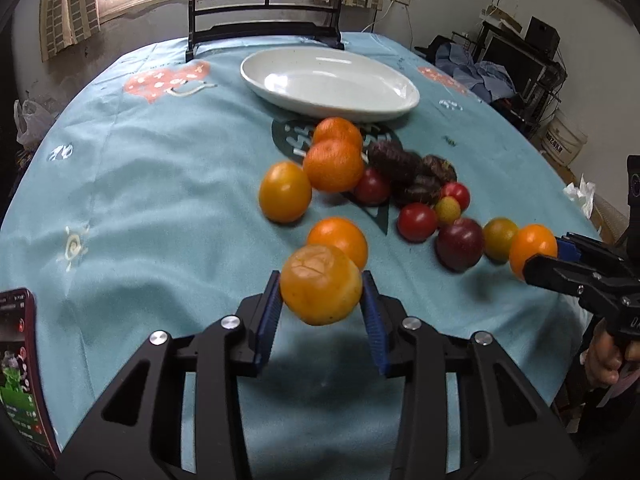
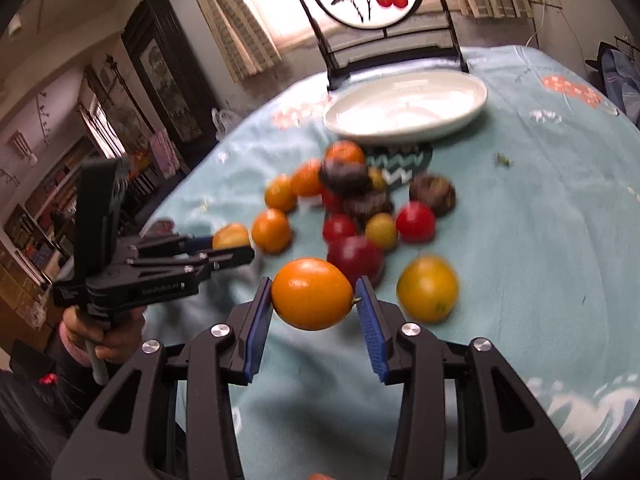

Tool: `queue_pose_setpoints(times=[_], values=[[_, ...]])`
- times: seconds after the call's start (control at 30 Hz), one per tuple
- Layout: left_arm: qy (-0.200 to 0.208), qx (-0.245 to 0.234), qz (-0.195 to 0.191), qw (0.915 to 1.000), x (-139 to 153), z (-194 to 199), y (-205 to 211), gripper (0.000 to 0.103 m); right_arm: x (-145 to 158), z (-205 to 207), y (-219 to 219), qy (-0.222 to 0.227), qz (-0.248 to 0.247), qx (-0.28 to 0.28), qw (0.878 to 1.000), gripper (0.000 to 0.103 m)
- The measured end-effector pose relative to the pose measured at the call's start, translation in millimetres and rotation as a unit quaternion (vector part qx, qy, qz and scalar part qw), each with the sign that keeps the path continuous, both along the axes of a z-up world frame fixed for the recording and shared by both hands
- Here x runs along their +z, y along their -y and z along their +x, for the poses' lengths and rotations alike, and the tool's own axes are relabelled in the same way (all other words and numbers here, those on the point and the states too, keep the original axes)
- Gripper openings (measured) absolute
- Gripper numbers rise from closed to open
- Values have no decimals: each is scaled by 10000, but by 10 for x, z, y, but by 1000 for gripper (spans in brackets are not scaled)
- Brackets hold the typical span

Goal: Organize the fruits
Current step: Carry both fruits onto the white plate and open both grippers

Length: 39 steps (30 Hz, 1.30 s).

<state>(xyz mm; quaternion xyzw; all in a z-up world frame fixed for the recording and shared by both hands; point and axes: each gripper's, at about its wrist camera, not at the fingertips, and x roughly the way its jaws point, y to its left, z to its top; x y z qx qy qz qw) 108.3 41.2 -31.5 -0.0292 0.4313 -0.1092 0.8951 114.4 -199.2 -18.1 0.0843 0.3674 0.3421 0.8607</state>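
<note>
My left gripper (image 1: 322, 294) is shut on a dull orange persimmon (image 1: 320, 285) and holds it above the blue tablecloth. My right gripper (image 2: 314, 300) is shut on a smooth orange fruit (image 2: 312, 294), also lifted; it shows at the right of the left wrist view (image 1: 532, 250). A pile of fruit lies mid-table: oranges (image 1: 334, 164), red tomatoes (image 1: 416, 222), a dark plum (image 1: 459, 243) and dark purple fruits (image 1: 394, 160). A white oval plate (image 1: 280, 66) stands empty behind the pile; it also shows in the right wrist view (image 2: 476, 100).
A black chair-like stand (image 1: 264, 28) rises behind the plate at the table's far edge. A phone (image 1: 20, 372) lies at the near left. A yellow-orange fruit (image 2: 427, 290) sits just right of my right gripper. Shelves and clutter surround the table.
</note>
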Motion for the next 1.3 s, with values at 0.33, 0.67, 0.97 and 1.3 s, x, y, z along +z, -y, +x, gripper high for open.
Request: queue_pose_setpoints(times=[0.33, 0.67, 0.97, 1.3], values=[[541, 145, 48, 9984, 490, 1457, 270, 39, 141, 1651, -302, 220, -774, -626, 9948, 43], [-298, 335, 202, 9988, -3, 2268, 280, 40, -268, 2344, -481, -458, -1369, -486, 9883, 44], [57, 483, 268, 9985, 228, 2038, 202, 74, 44, 2043, -325, -36, -1053, -542, 9930, 52], [557, 689, 408, 9952, 302, 720, -10, 96, -50, 789, 256, -71, -323, -699, 9970, 60]])
